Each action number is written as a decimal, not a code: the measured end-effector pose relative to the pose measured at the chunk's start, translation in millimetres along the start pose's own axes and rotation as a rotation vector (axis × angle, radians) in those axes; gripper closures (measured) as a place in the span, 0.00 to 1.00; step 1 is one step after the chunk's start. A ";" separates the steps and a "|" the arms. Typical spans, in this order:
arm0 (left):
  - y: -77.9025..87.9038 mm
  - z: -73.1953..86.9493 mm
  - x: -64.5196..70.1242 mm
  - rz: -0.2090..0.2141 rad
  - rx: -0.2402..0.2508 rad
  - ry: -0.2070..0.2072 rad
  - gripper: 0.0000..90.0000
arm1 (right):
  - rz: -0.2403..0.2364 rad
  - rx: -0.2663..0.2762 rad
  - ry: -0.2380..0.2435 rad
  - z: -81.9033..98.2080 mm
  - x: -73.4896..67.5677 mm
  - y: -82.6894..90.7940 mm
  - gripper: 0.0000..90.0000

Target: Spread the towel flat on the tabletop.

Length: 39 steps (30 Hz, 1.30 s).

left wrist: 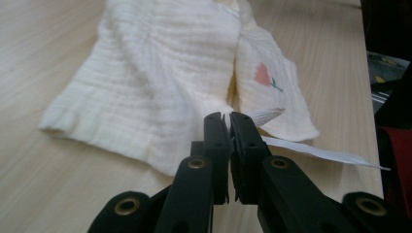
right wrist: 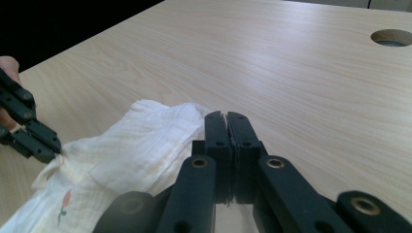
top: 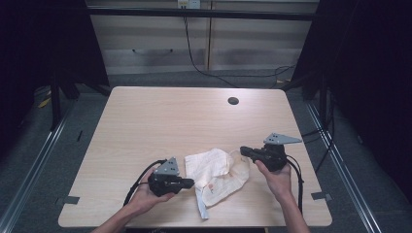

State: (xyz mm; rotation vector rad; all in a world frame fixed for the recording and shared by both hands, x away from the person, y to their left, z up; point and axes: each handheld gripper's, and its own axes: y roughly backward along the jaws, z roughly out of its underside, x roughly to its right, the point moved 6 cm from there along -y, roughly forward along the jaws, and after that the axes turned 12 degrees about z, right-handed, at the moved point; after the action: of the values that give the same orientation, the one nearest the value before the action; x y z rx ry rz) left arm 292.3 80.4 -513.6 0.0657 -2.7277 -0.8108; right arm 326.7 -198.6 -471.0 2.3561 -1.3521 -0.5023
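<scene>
1. Lying crumpled near the table's (top: 145, 116) front edge: cream cloth (top: 216, 174), flower print up.
2. Pinched at one edge by left gripper (left wrist: 227, 119), jaws clamped on fabric, likely for lifting or spreading.
3. Nipped at opposite edge by right gripper (right wrist: 226, 118), jaws fully closed, probably anchoring.

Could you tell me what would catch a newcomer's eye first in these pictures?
First, the crumpled cream cloth with a small red flower print, lying near the front edge of the pale wooden table. The left claw is shut on its edge, and the right claw pinches the opposite side.
</scene>
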 end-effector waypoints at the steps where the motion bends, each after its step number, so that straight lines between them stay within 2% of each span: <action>1: 6.2 -0.9 -2.7 -0.009 0.016 0.010 0.96 | 0.002 0.002 0.002 -1.0 0.1 0.8 0.98; 14: 34.5 -11.8 -14.8 -0.046 0.121 0.040 0.96 | 0.003 0.037 -0.015 -10.4 3.9 5.6 0.98; 17: 40.8 -12.6 -20.0 -0.054 0.150 0.068 0.96 | 0.000 0.046 -0.027 -13.3 4.5 7.0 0.98; 24: 51.1 -23.2 -19.0 -0.072 0.191 0.068 0.96 | 0.003 0.066 -0.024 -16.4 4.3 12.6 0.98; 25: 52.9 -23.1 -19.8 -0.064 0.202 0.083 0.96 | -0.003 0.069 -0.029 -17.2 4.0 13.5 0.98; 28: 56.0 -23.1 -21.9 -0.073 0.211 0.090 0.96 | -0.002 0.079 -0.027 -19.7 5.0 15.5 0.98; 31: 63.5 -25.0 -24.0 -0.080 0.228 0.094 0.96 | -0.002 0.086 -0.032 -21.9 5.3 17.2 0.98; 32: 70.6 -29.4 -24.1 -0.083 0.253 0.103 0.96 | -0.006 0.088 -0.031 -22.0 4.6 17.8 0.98; 34: 72.5 -31.3 -23.8 -0.080 0.264 0.105 0.96 | -0.007 0.089 -0.029 -22.2 4.3 18.4 0.98; 35: 76.7 -36.1 -22.9 -0.097 0.267 0.087 0.96 | -0.010 0.091 -0.036 -22.7 3.8 18.7 0.98; 39: 81.4 -40.4 -20.5 -0.103 0.266 0.063 0.96 | -0.010 0.093 -0.029 -24.6 1.7 19.9 0.98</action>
State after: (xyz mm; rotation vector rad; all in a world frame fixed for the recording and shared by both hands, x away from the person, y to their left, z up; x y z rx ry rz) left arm 326.8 130.1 -442.8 0.2845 -2.7727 -0.4579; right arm 324.7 -205.8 -440.3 2.4400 -1.4059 -0.4881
